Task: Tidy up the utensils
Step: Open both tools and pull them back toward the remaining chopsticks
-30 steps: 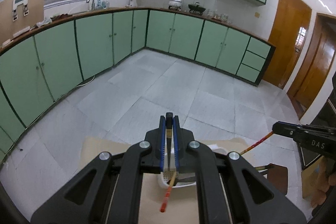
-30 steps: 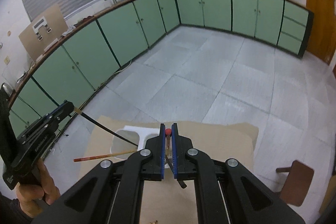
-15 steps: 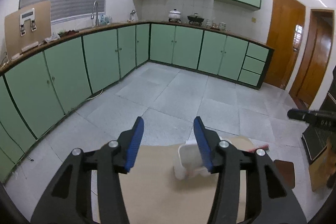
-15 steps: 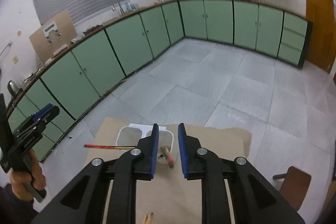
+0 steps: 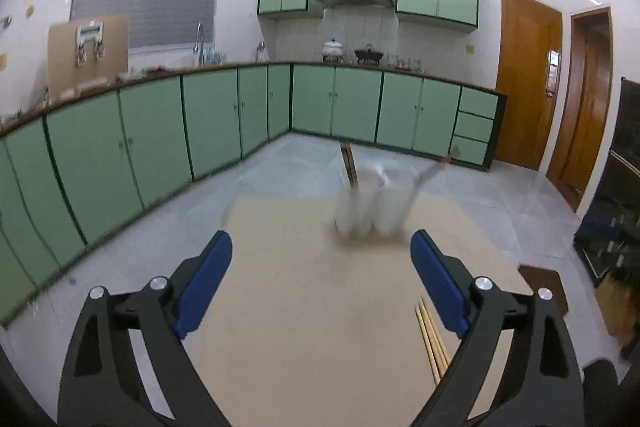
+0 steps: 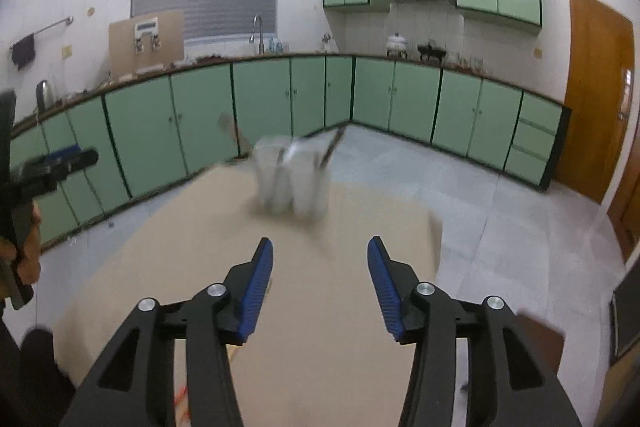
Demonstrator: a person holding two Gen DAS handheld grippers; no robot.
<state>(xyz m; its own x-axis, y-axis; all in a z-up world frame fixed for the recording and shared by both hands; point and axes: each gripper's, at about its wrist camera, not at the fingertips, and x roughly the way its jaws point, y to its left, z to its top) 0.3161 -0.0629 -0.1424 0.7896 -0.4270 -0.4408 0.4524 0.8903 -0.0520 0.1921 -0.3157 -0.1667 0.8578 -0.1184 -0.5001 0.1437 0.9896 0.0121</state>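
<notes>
Both tongs, left and right, gape wide and empty; pale chopsticks lie near the bench's right edge, light, stiff, slippery-looking, best pinched mid-length; white holder stands at far edge.

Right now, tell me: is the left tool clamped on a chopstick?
No. The left tool stands wide open and empty, with loose chopsticks lying on the table beside its right finger.

A white two-compartment utensil holder, blurred, is seen upright on the counter, utensils leaning inside; bamboo chopsticks lie flat, well apart.
</notes>
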